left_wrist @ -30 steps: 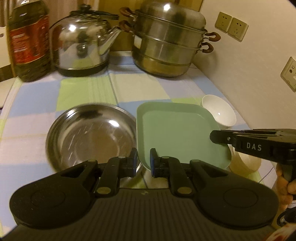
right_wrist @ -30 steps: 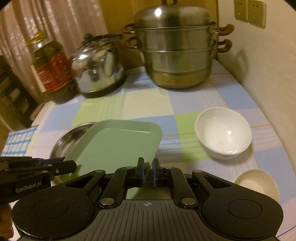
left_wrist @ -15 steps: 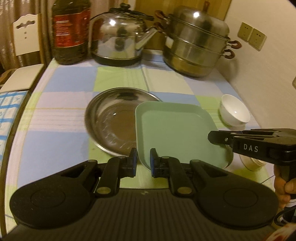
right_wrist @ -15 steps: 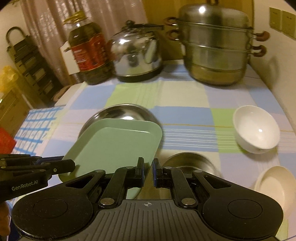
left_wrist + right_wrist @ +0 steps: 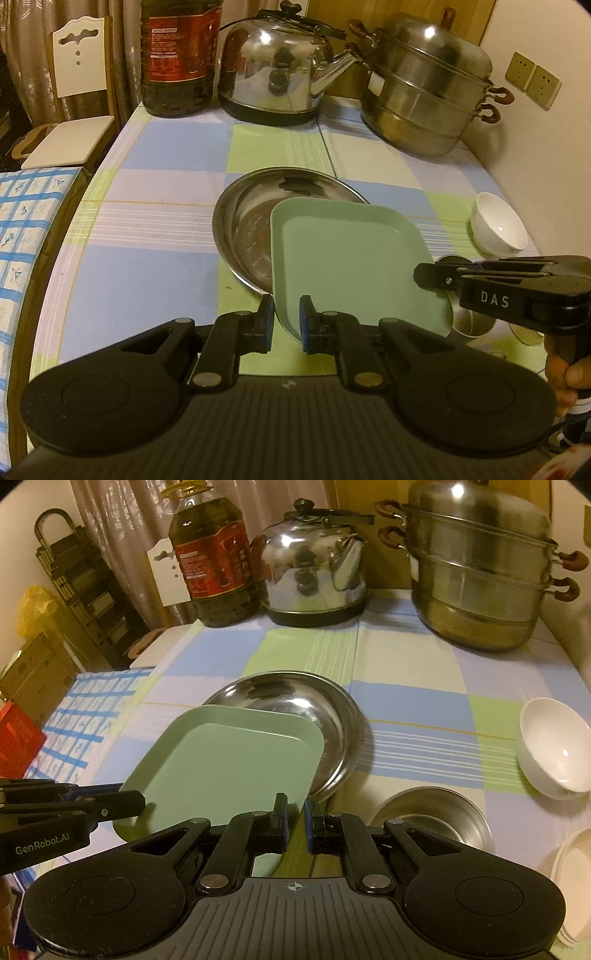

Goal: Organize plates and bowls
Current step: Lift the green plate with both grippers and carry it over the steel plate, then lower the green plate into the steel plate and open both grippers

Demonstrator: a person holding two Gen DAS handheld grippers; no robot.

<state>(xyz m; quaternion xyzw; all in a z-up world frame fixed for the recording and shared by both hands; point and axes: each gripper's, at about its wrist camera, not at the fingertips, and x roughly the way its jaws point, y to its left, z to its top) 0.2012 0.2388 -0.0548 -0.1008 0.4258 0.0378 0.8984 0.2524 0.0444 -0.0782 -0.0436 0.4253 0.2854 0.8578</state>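
Green square plate (image 5: pixel 351 258) gripped by both jaws, hiding steel dish's (image 5: pixel 243 221) near side

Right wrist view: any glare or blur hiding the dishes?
Right wrist view: dim yellowish light, sharp; small glare spots on the round steel plate and white ceramic bowl, fisheye bending at the edges. Left wrist view: equally sharp, the square green plate evenly lit.
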